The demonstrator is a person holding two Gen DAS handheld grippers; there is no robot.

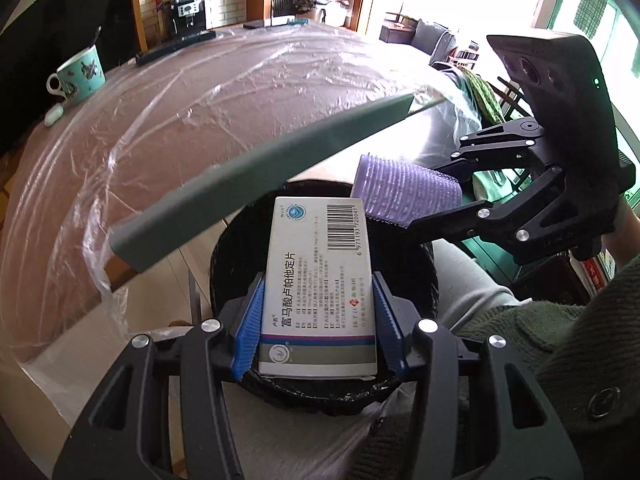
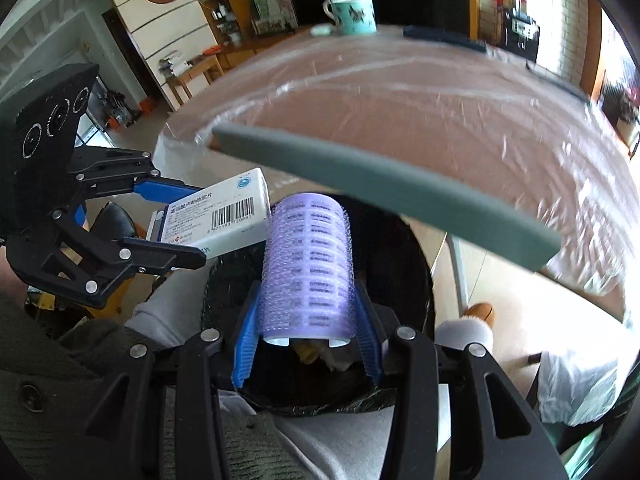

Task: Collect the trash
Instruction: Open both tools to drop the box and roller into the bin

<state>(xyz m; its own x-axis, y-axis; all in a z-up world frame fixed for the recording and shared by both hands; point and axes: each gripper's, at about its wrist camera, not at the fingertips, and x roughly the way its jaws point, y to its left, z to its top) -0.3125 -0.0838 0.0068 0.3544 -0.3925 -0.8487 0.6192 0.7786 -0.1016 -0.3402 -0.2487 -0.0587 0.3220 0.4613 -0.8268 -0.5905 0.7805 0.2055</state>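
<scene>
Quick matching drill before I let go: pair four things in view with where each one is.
1. medicine box
2. purple hair roller
3. teal mug
4. black bin

a. far side of the table
b. below both tools
c. clamped in the left tool
d. clamped in the right tool

Pairs: 1-c, 2-d, 3-a, 4-b

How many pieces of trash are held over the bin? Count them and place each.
2. The medicine box sits in the left tongs; the purple hair roller in the right tongs. More trash lies inside the black bin, partly hidden.
</scene>
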